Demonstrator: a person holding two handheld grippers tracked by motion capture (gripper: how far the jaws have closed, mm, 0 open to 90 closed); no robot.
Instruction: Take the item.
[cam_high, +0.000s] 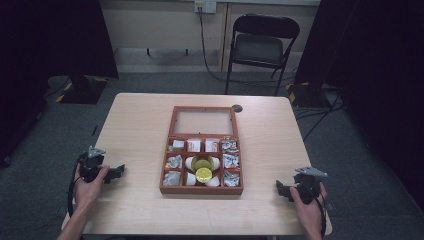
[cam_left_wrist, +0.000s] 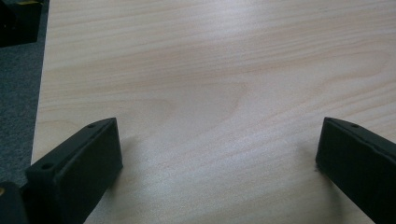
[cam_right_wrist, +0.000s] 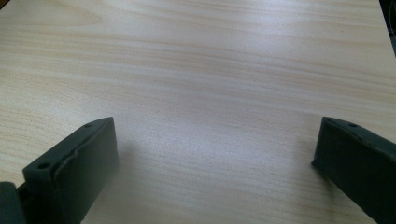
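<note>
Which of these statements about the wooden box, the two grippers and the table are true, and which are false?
1. The wooden box has its lid open. True.
2. The left gripper grips a yellow cup. False: its jaws stand wide apart over the bare table.
3. The right gripper is open. True.
4. The box stands at the table's left edge. False: it stands near the middle, between the grippers.
5. A folding chair stands beyond the table. True.

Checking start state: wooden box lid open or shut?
Open: the wooden box has its glass lid folded back flat, compartments exposed.
</note>
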